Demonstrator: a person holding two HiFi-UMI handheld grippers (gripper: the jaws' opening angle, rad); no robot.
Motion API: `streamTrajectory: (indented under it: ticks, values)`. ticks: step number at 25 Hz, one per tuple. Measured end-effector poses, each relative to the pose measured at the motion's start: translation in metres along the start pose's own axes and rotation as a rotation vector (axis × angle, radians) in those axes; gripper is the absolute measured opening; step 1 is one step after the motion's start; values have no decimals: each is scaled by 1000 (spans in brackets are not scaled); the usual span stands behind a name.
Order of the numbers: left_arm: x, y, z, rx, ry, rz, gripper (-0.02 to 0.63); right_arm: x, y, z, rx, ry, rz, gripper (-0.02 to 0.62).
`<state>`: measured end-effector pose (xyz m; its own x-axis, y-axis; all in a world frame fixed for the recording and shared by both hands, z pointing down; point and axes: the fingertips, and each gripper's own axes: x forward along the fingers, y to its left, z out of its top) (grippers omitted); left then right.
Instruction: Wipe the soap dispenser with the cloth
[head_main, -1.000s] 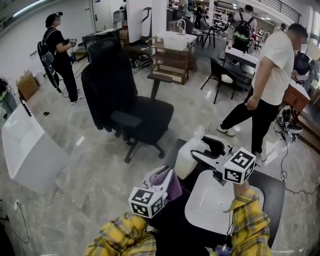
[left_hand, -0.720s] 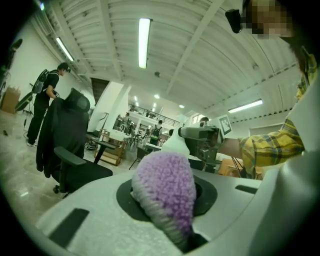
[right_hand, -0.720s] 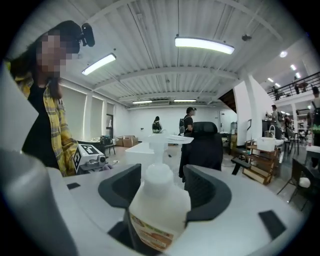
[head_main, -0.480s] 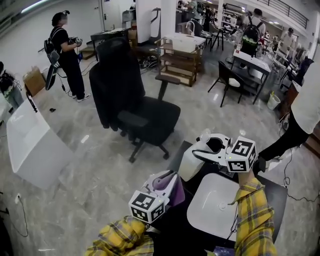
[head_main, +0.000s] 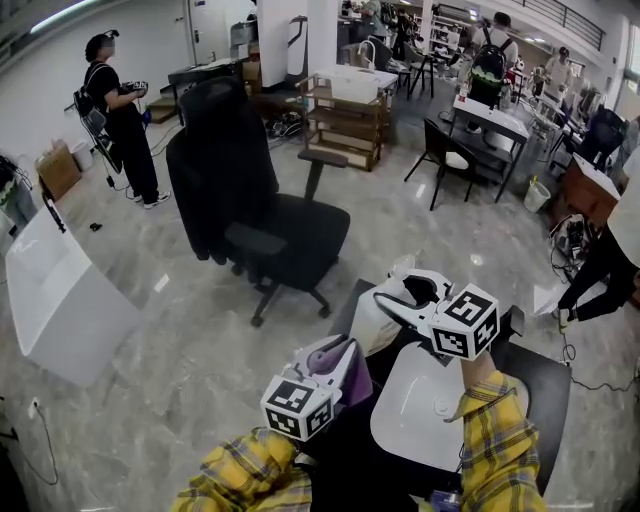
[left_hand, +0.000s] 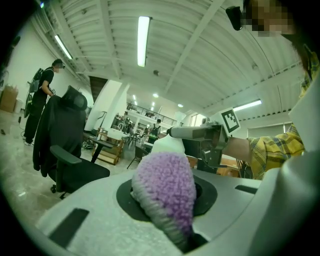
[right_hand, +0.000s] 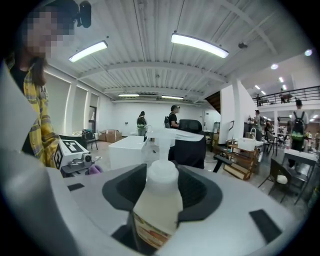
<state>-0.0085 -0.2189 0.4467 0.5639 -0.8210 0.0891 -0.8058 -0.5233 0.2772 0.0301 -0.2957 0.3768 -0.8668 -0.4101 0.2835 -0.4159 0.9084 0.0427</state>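
The soap dispenser (right_hand: 156, 202) is a white pump bottle with a printed label. It stands between the jaws of my right gripper (right_hand: 159, 192), whose dark pads press its sides; the jaws have just been closing on it. In the head view the dispenser (head_main: 370, 320) is at the far edge of the black table, with the right gripper (head_main: 400, 292) round its upper part. My left gripper (head_main: 335, 362) is shut on a fluffy purple cloth (left_hand: 165, 187), held a little left of the bottle and apart from it. The left gripper view shows the dispenser (left_hand: 167, 146) beyond the cloth.
A white sink basin (head_main: 415, 415) lies on the black table (head_main: 545, 390) under my right arm. A black office chair (head_main: 250, 200) stands just beyond the table. A white basin (head_main: 60, 290) sits on the floor at left. People stand at far left (head_main: 115, 110) and right.
The person in the white shirt at the right has walked nearly out of view. My right gripper stays at the dispenser and has tipped slightly. The left gripper with the cloth has kept still.
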Motion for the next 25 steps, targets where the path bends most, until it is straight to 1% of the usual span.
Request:
streamTrajectory:
  ticks: [6,14,19,21,23,24,25]
  values:
    - [6,-1,5,-5,-9,-5,57,-2,-10,-1,57,14,-177,186]
    - [10,0,11,-15,-23,-27,57,-2,-17,-2,104,12,-399,187]
    - [11,-5,14,-17,-27,-45,57,-5,-19,-2,130,11,-575,187]
    - [11,-5,13,-17,-25,-52,57,-5,-19,-2,130,8,-632,187]
    - [12,-5,11,-17,-23,-59,55,-5,-19,-2,114,-2,-652,190]
    - [12,-5,11,-17,-22,-61,57,-4,-19,-2,105,-7,-638,190]
    - [13,-4,12,-18,-23,-63,57,-2,-18,-2,101,-11,-602,192]
